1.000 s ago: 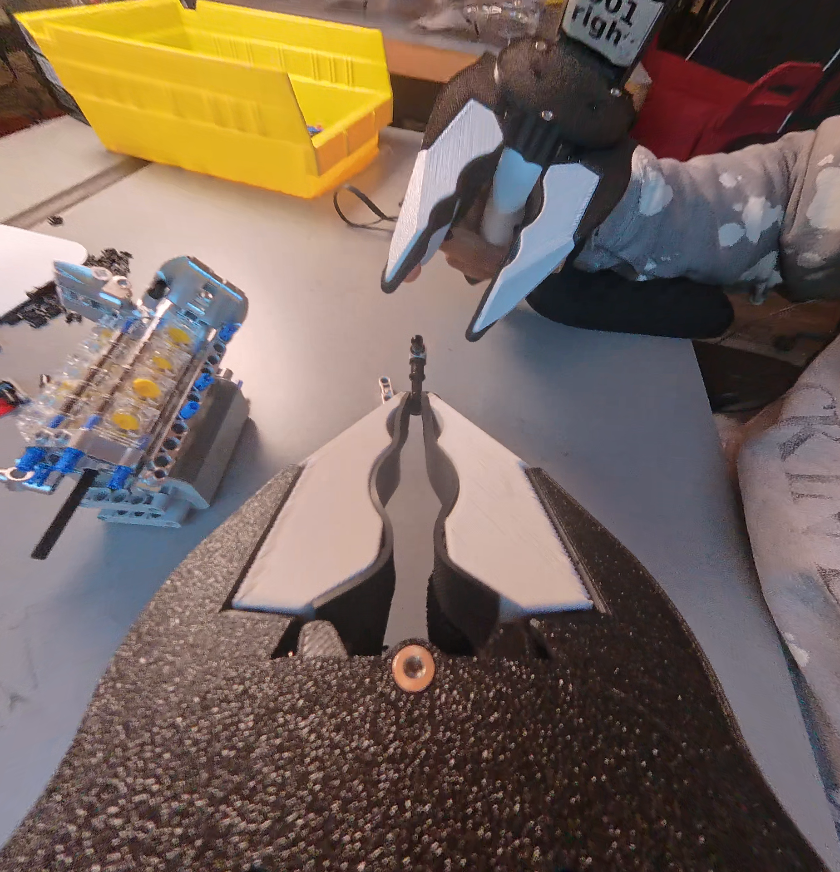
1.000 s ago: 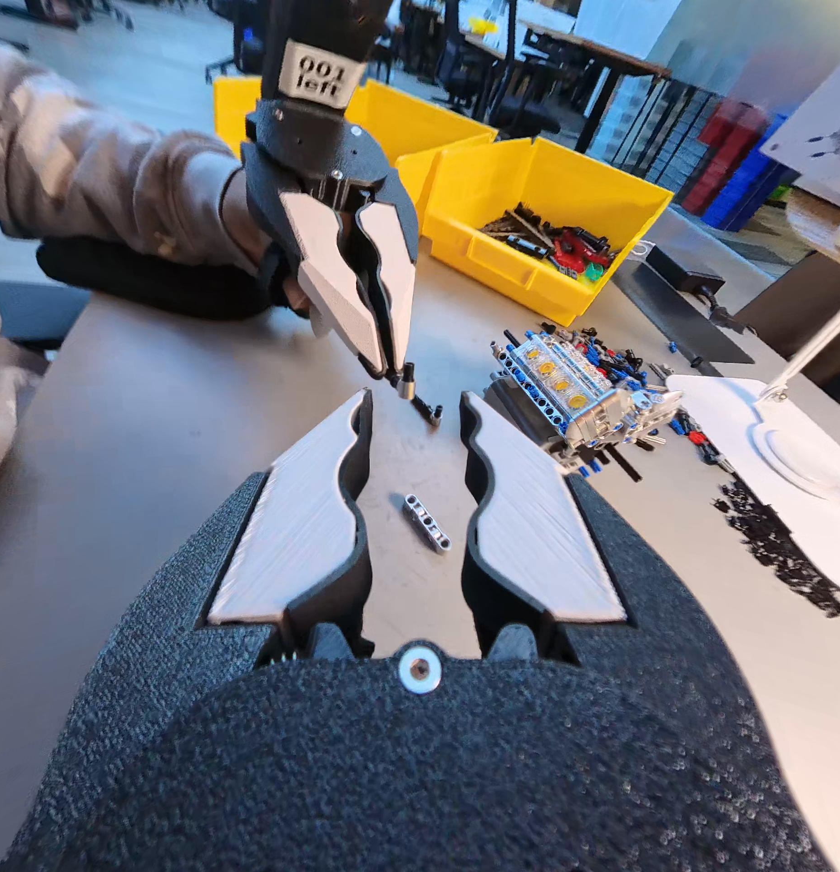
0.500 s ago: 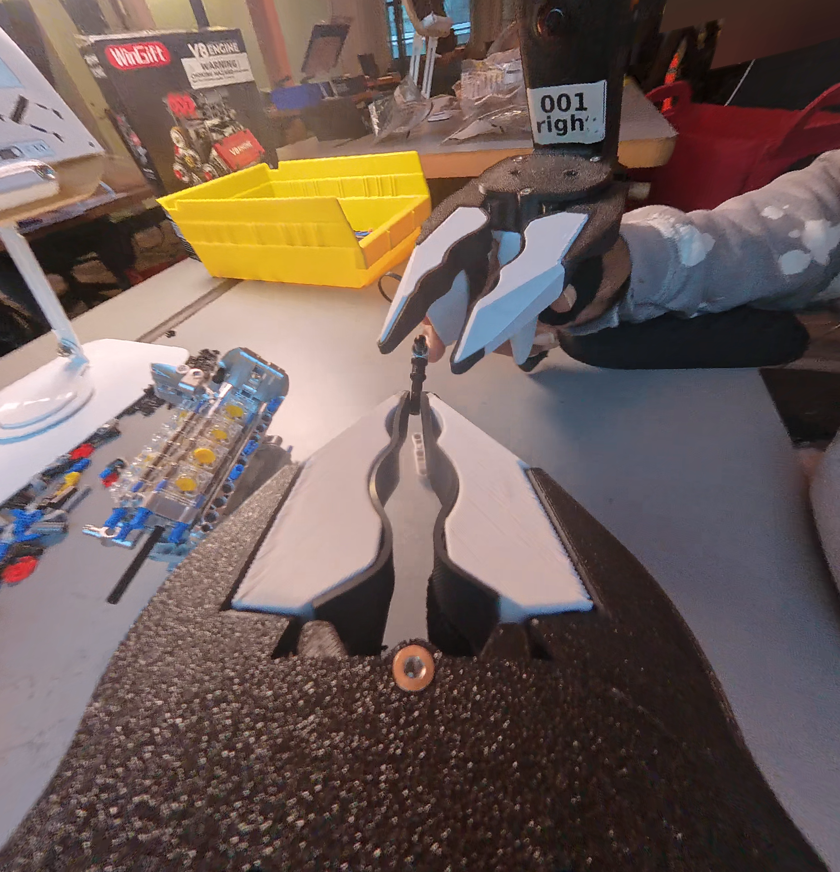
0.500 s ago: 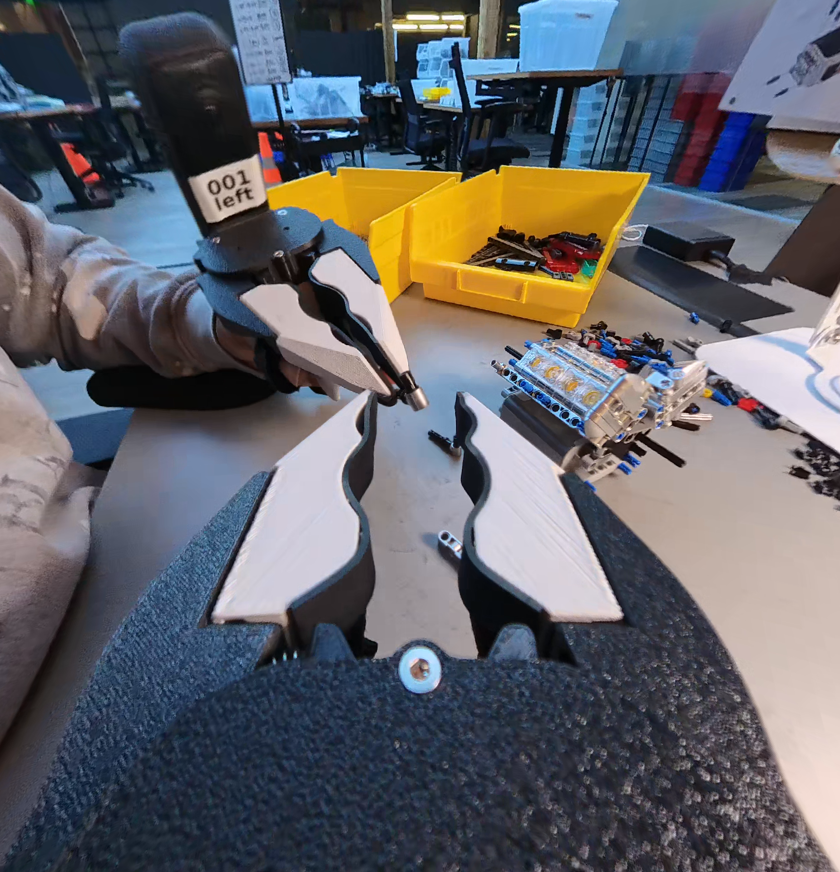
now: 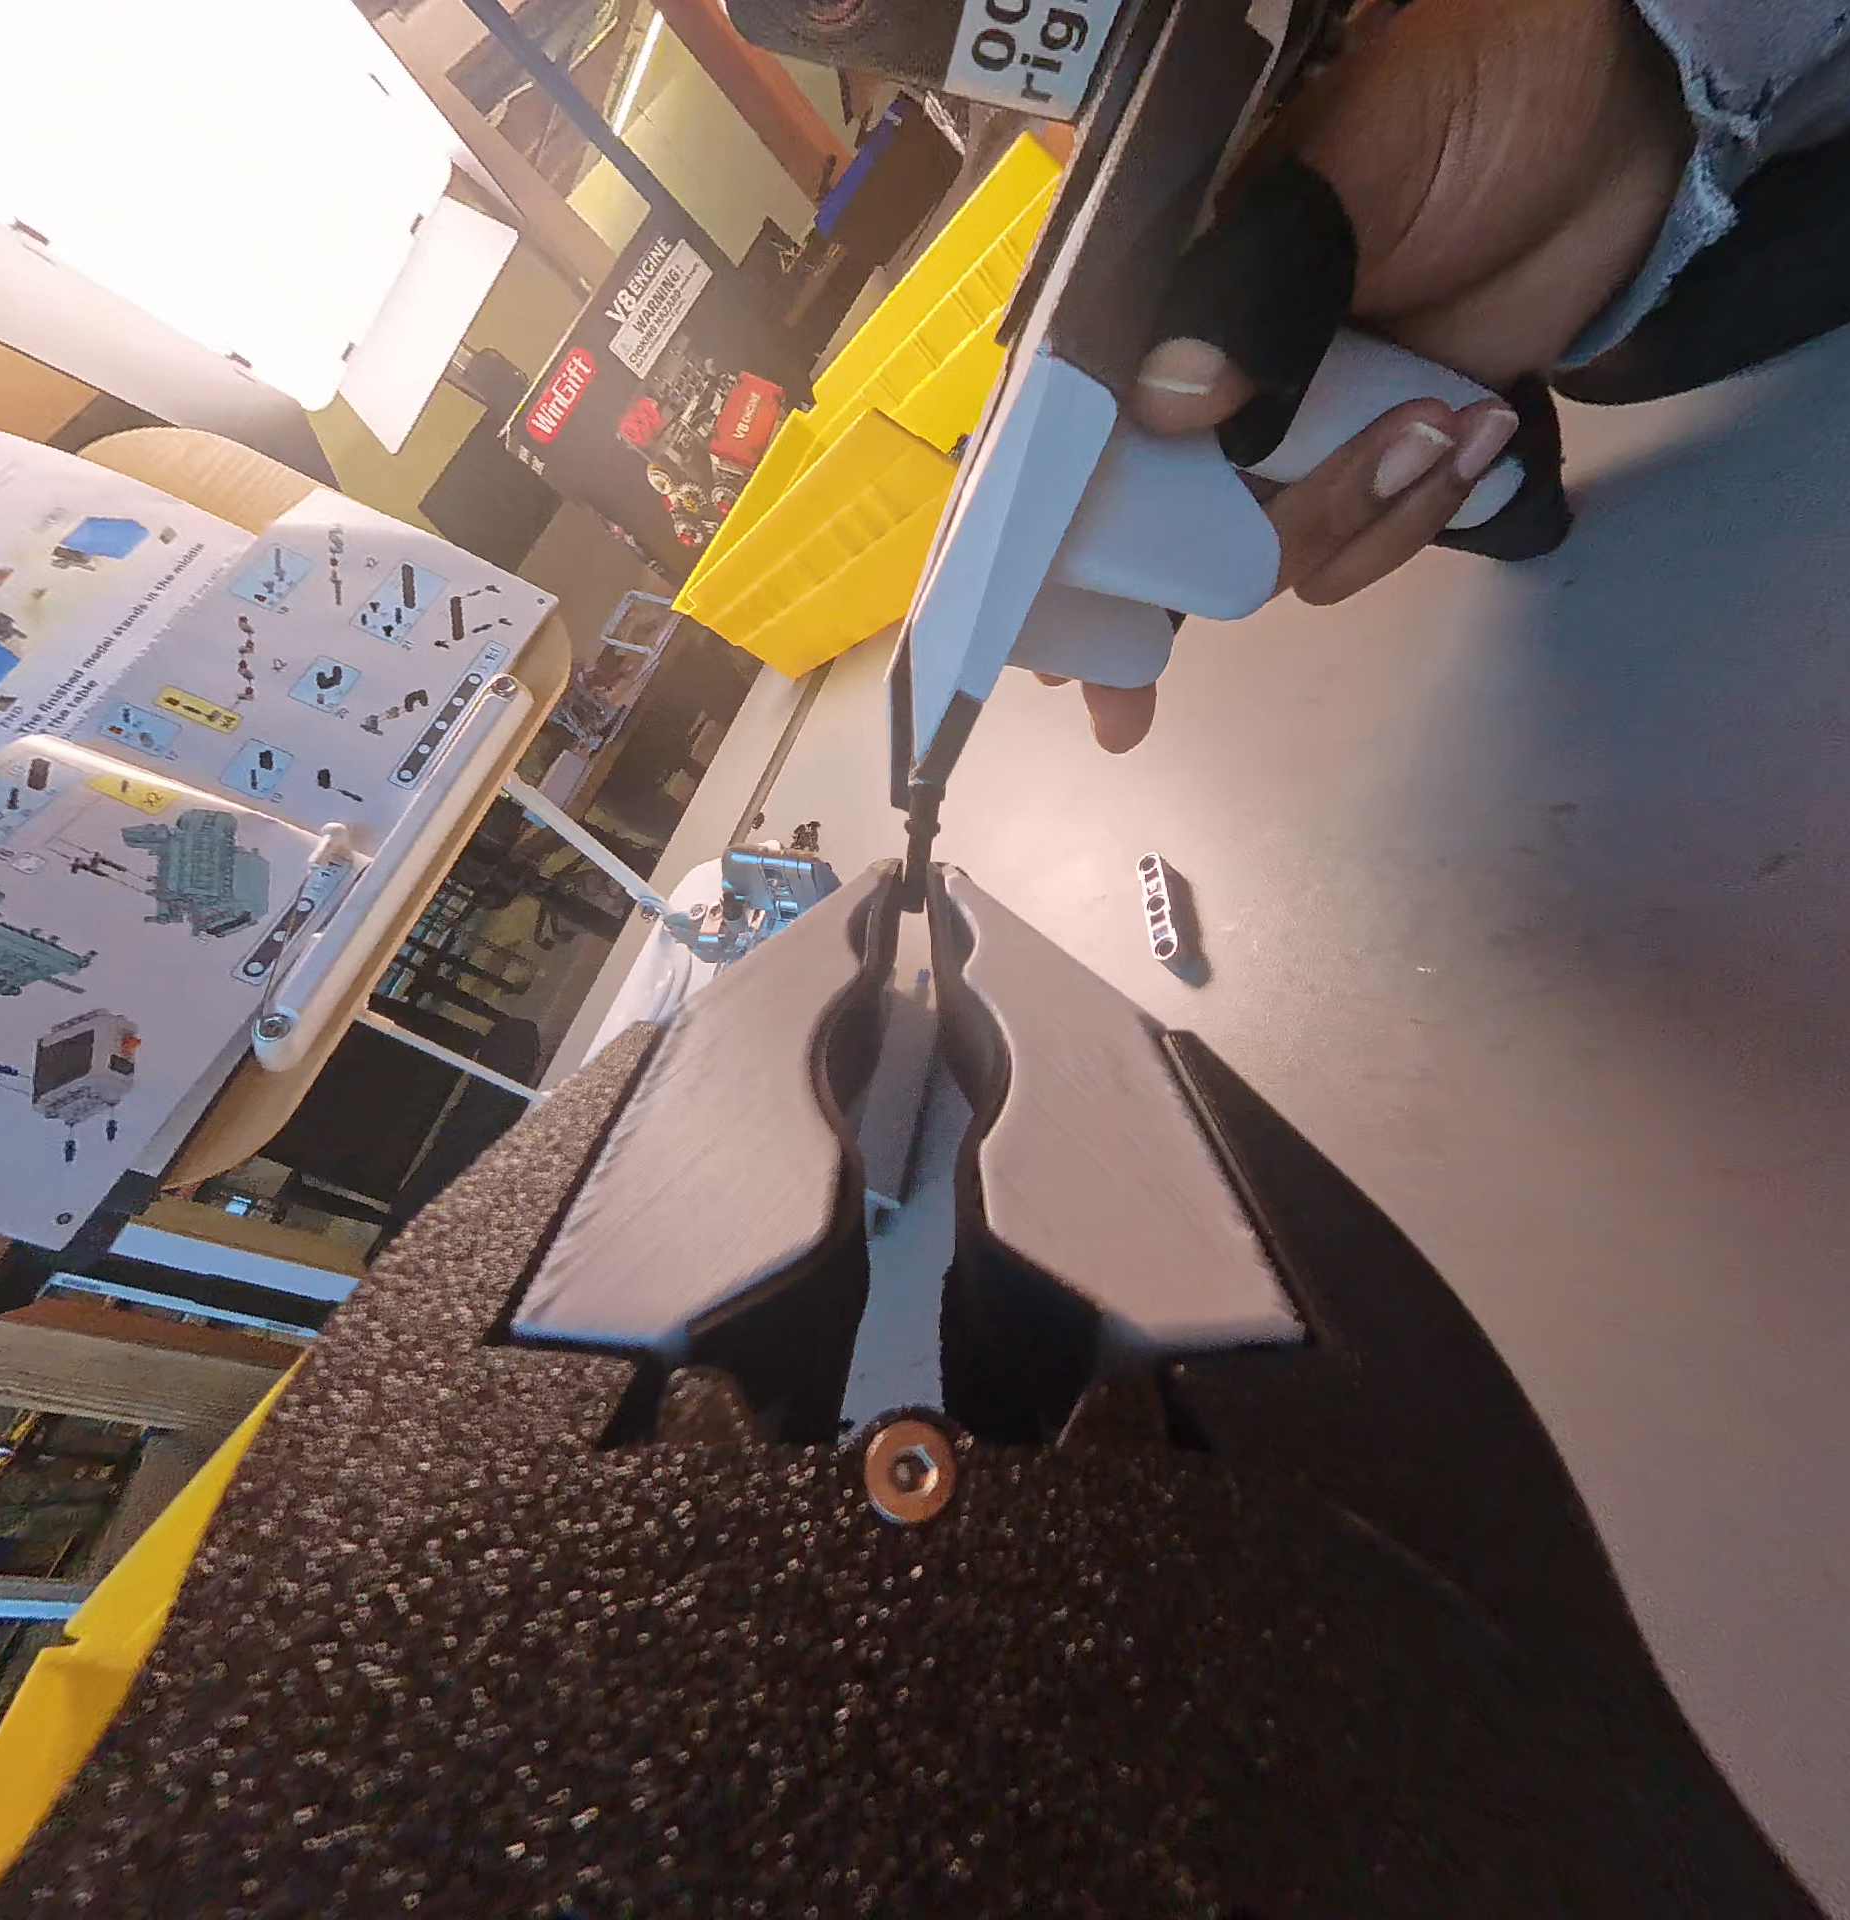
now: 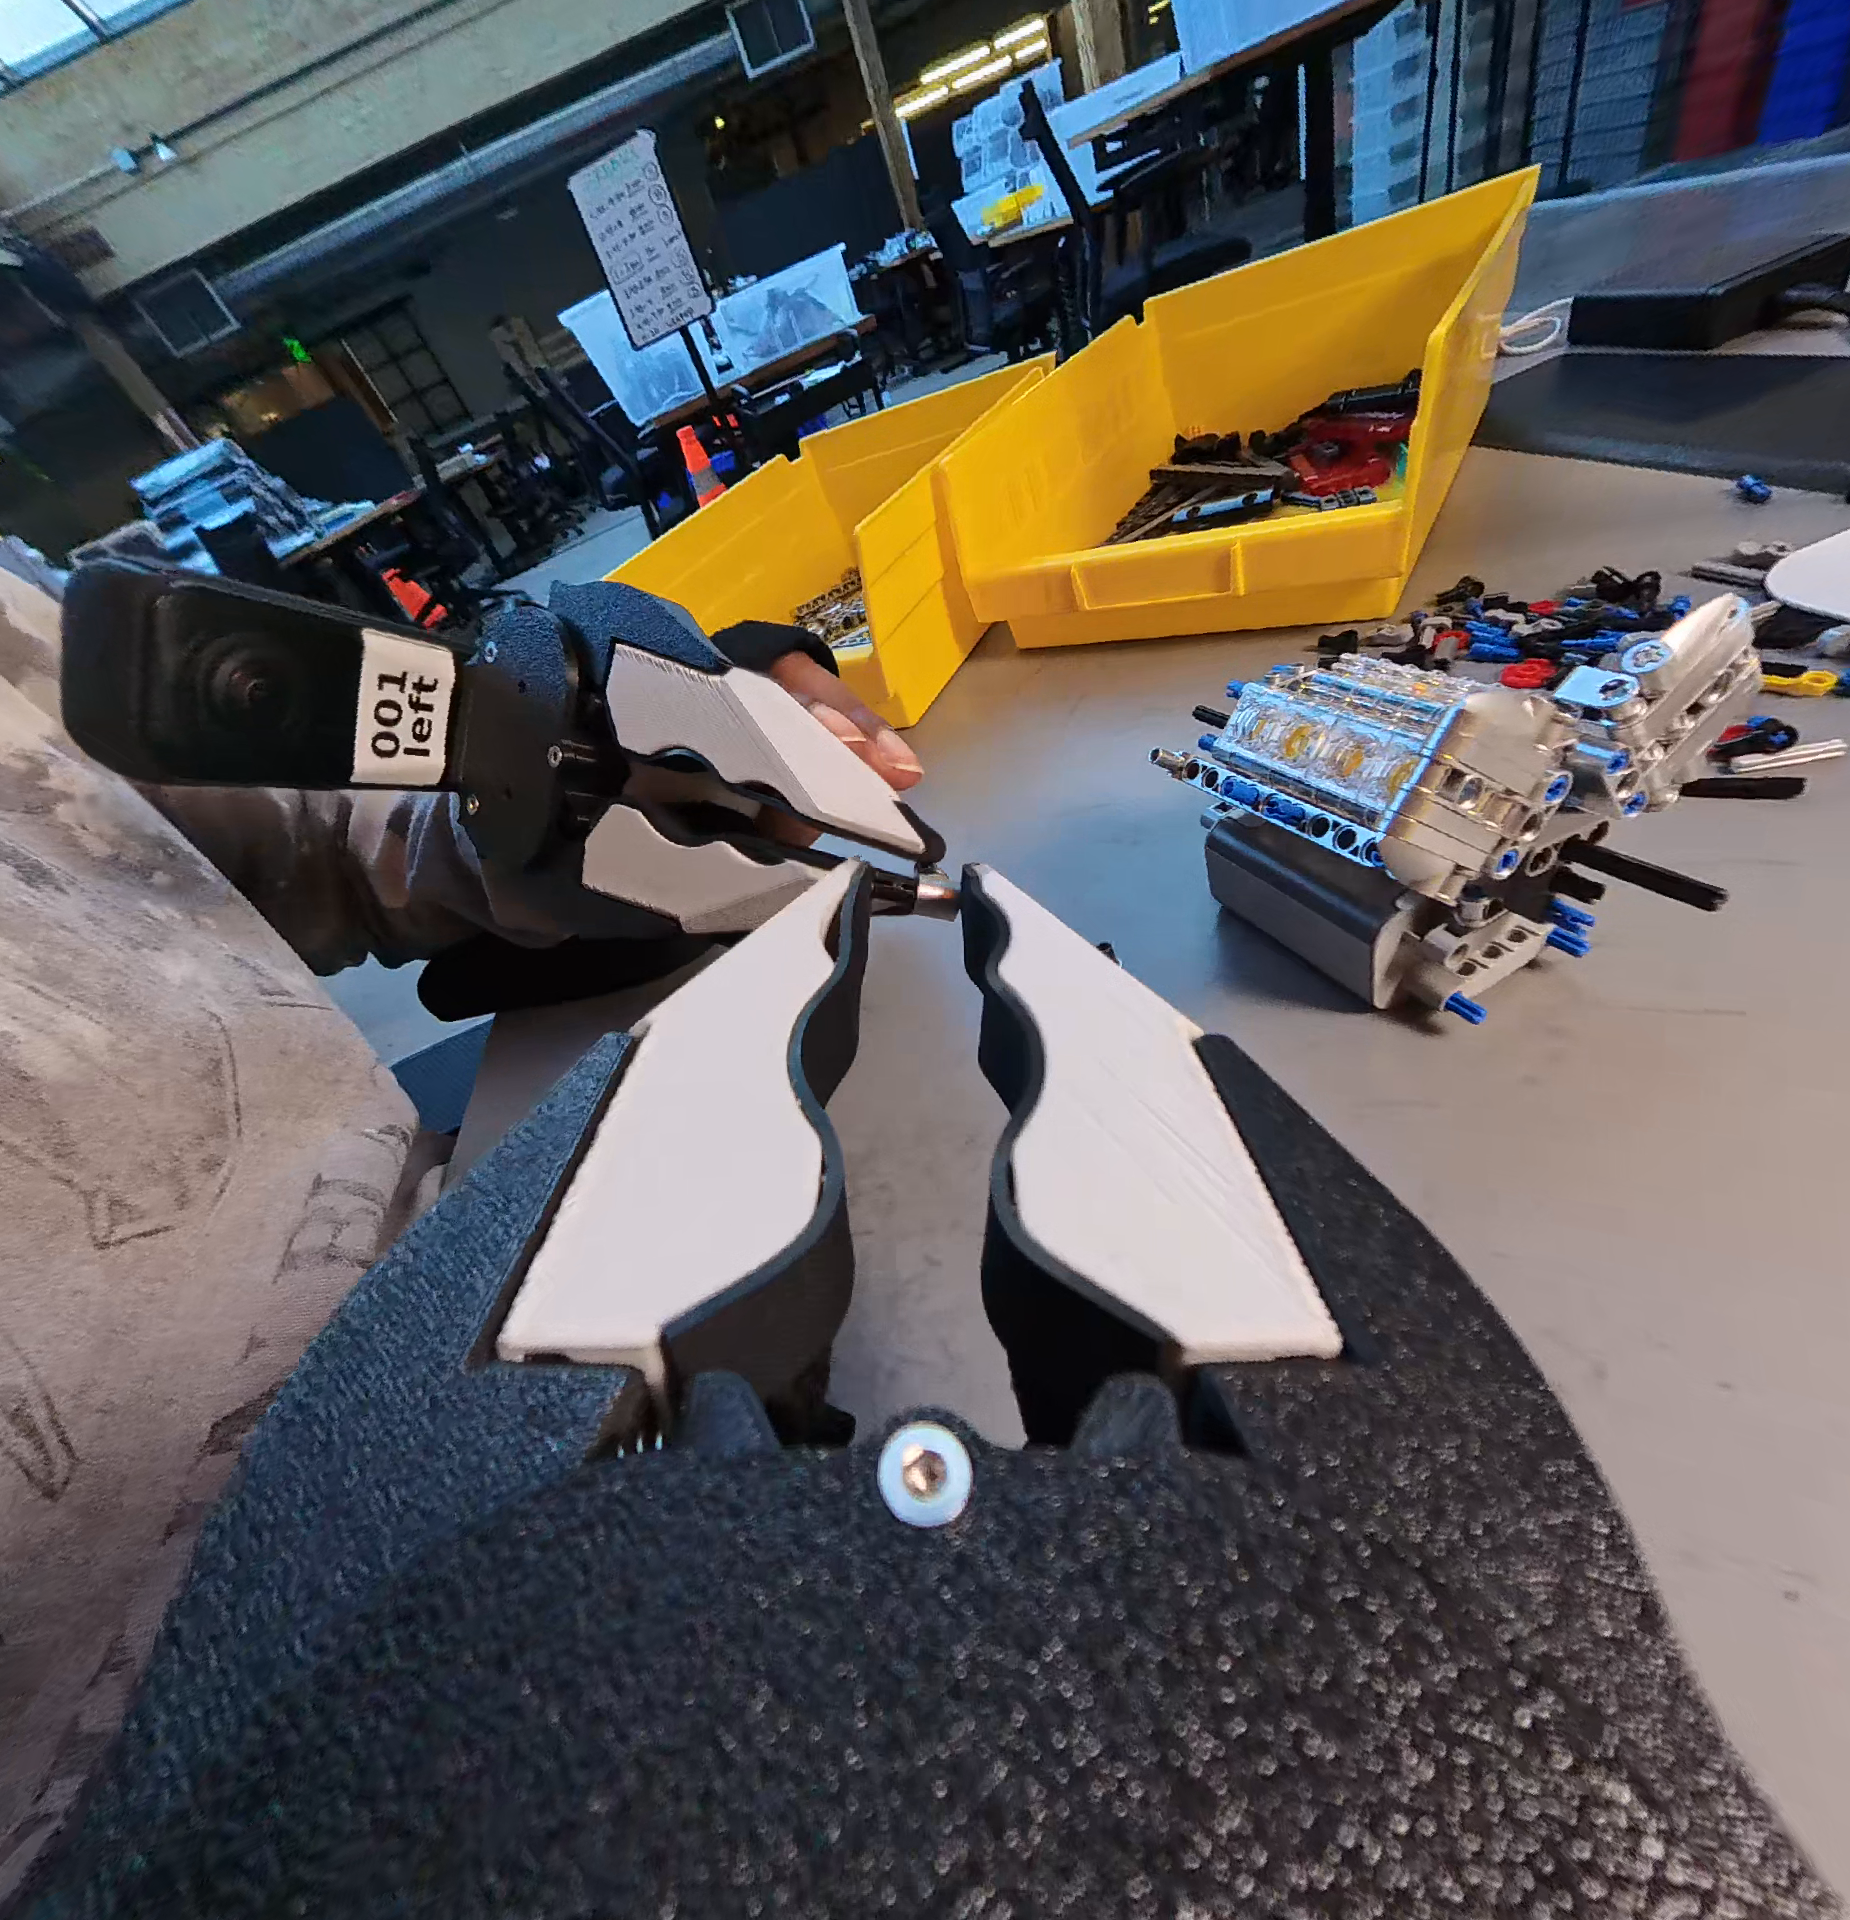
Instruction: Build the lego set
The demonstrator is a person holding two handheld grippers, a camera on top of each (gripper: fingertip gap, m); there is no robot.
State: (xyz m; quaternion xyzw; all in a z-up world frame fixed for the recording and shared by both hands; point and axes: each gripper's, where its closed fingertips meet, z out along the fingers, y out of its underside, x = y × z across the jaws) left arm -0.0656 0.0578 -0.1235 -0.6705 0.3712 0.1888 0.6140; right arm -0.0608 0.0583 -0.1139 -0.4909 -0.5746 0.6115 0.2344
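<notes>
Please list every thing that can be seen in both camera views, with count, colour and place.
small pin: one, black with a grey end, held at the left gripper's tips
short beam: one, grey, lying on the table
engine model: one, silver with blue pins, on the table
bins: two, yellow, behind the model
loose parts: many, mixed colours, by the model
instruction sheet: one, white, propped up
left gripper: shut on the pin
right gripper: open, around the pin's grey end

two yellow bins [image 6: 1191, 540], one engine model [image 6: 1461, 810], one grey beam [image 5: 1160, 904], two claws [image 6: 910, 894]
</notes>
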